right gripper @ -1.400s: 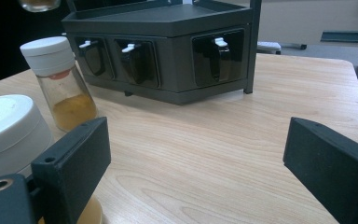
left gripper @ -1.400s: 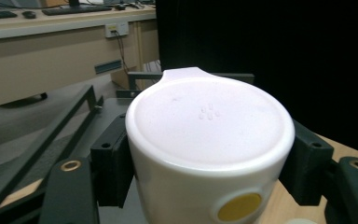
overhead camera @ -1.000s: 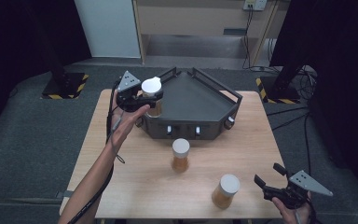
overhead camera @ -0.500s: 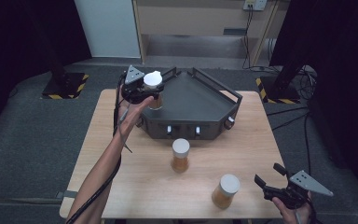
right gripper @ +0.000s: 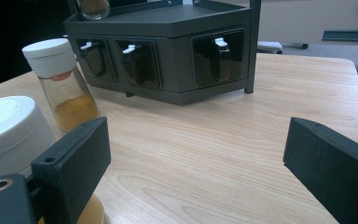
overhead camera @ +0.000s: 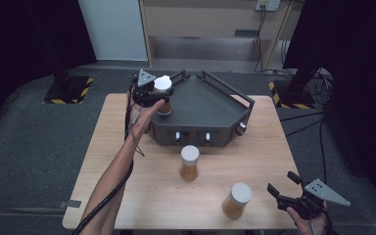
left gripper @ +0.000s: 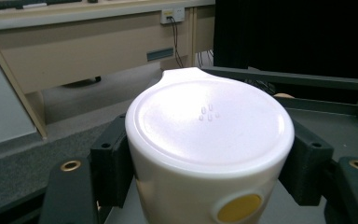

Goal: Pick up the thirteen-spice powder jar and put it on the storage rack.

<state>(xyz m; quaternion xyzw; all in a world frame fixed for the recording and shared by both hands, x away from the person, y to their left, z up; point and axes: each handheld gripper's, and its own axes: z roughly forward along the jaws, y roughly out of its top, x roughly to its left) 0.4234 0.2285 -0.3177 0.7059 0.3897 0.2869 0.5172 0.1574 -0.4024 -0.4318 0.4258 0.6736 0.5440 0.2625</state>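
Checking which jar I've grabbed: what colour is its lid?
White lid, clearest in the left gripper view.

Three white-capped jars of amber-brown contents are in the high view: one jar (overhead camera: 162,94) at upper centre-left on the rack, one jar (overhead camera: 189,163) at the frame's centre, and one jar (overhead camera: 237,200) at lower right of centre. One dark grey rack (overhead camera: 210,110) stands on the one wooden tabletop (overhead camera: 107,166). Three small knobs show along the rack's front in the high view, and three handled recesses in the right gripper view. Two grippers are seen: one (overhead camera: 149,90) at upper left of centre, one (overhead camera: 285,188) at lower right.
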